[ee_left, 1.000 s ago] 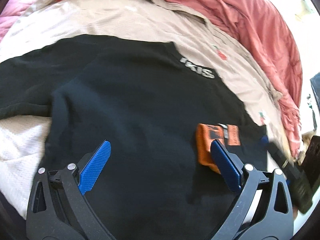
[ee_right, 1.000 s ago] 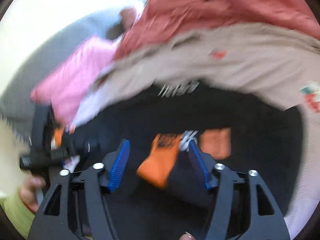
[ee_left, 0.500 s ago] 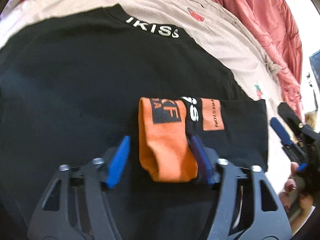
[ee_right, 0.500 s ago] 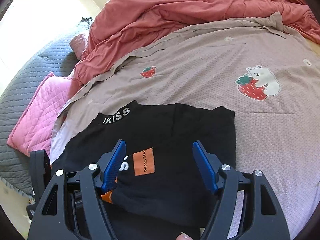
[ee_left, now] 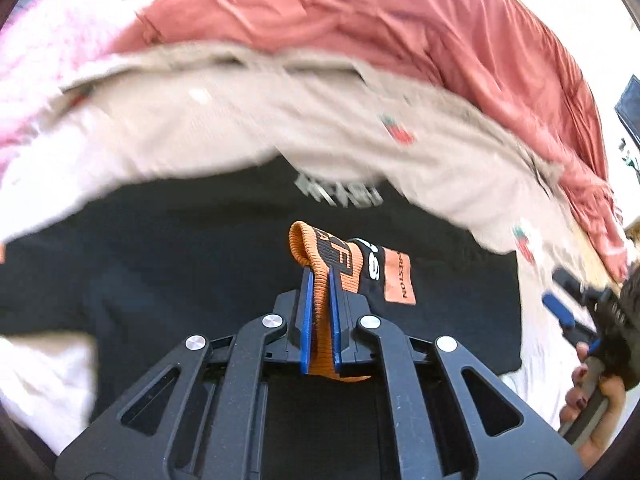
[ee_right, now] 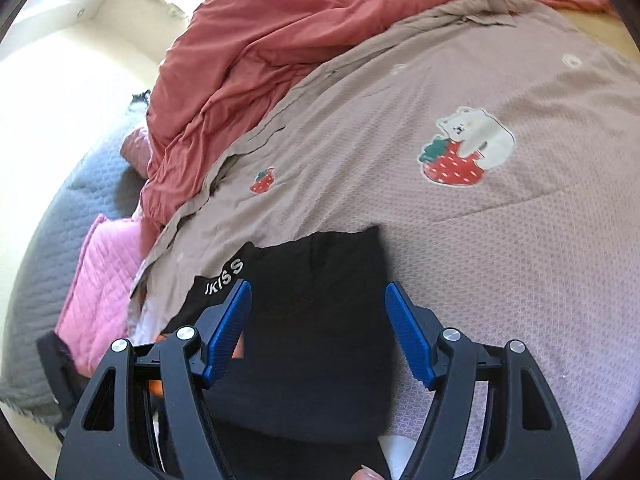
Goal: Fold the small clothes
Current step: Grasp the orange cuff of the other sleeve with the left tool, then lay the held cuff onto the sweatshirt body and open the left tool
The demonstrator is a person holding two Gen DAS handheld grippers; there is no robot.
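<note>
Left gripper (ee_left: 319, 276) has just clamped its fingers tight onto the orange cuff (ee_left: 316, 248) of the sleeve, which sits on top of the black top (ee_left: 160, 264) spread on the beige strawberry sheet (ee_right: 500, 240) of the bed. Right gripper (ee_right: 318, 300) hovers over the black top's near edge, fingers spread wide, nothing between them. The risk, as I judge it: the pinch is on the knit cuff only, so a quick pull could drag the whole black top askew or let the cuff slip free, spoiling the fold
</note>
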